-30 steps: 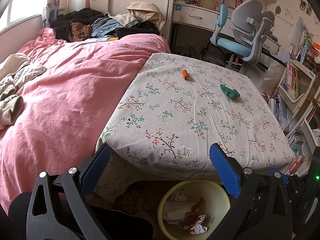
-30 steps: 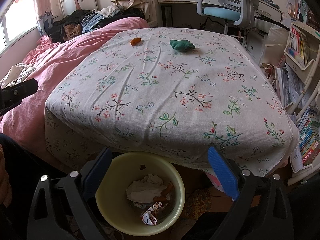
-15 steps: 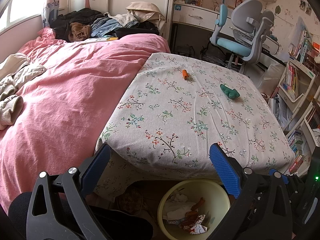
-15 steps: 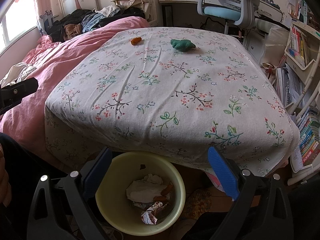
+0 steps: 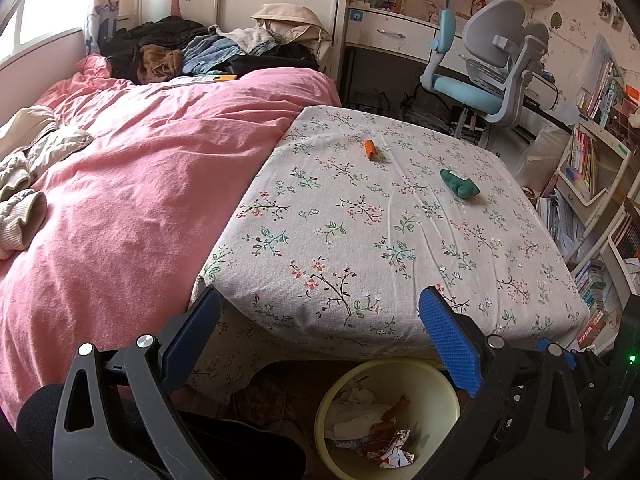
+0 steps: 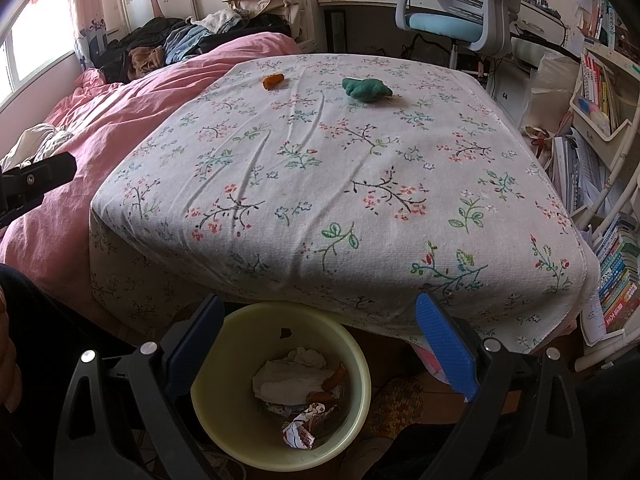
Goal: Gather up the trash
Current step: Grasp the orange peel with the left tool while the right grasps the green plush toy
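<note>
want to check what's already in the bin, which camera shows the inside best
The right wrist view. It looks down into the yellow bin, so white paper, brown scraps and a crumpled wrapper show clearly between the open fingers. In the left wrist view the bin sits low at the frame edge, partly hidden behind the right finger.

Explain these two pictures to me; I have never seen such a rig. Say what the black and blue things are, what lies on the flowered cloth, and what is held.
There is no robot: a person holds a two-finger tool in each hand, each with a camera looking along its blue fingers. One picture is from the left tool, the other from the right tool. Both stand open and hold nothing. On the flowered cloth lie a small orange piece and a green lump, apart from each other. Below the cloth's near edge stands a yellow bin with crumpled paper and wrappers inside.
</note>
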Motion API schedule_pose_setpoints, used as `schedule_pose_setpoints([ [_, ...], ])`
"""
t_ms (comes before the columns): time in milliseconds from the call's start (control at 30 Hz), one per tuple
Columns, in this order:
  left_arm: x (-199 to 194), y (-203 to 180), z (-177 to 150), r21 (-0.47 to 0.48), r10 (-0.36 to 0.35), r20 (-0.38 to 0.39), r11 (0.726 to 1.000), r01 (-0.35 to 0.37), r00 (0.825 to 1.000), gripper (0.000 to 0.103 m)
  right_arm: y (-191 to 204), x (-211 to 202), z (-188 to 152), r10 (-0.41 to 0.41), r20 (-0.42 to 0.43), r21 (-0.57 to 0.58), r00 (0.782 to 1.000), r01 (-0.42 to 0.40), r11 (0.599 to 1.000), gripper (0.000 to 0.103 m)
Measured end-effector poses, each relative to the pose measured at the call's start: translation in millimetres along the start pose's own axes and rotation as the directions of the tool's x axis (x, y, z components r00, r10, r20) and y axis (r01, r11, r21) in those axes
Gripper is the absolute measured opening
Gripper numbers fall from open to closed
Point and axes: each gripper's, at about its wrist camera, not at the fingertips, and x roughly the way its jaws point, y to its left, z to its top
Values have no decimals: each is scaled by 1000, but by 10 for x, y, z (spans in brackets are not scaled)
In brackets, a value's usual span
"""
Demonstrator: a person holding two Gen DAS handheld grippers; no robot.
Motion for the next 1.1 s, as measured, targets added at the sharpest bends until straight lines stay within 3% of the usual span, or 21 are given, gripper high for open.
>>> schedule_pose_setpoints([
  [300,-10,69,130,-18,-11,20,1000,12,1000,96,-5,-73,194,31,37,18,999,-32,999,93],
  [600,311,278,750,-76,2,23,997,0,1000,96,32,35,783,93,59,-55,994,-90,994,93],
  [700,554,215,1000,-71,-14,11,997,15,1000,96,21,192,1018,84,39,-80,996,-81,994,93],
  [900,1165,-109,1509,29,-33,0,999,33,999,96,-80,545,1496,71,26,-145,997,-67,987,92],
  [1100,1952,-397,1870,64,-55,-63,996,59,997,96,-405,927,1802,109,17,-48,994,-109,993,84],
])
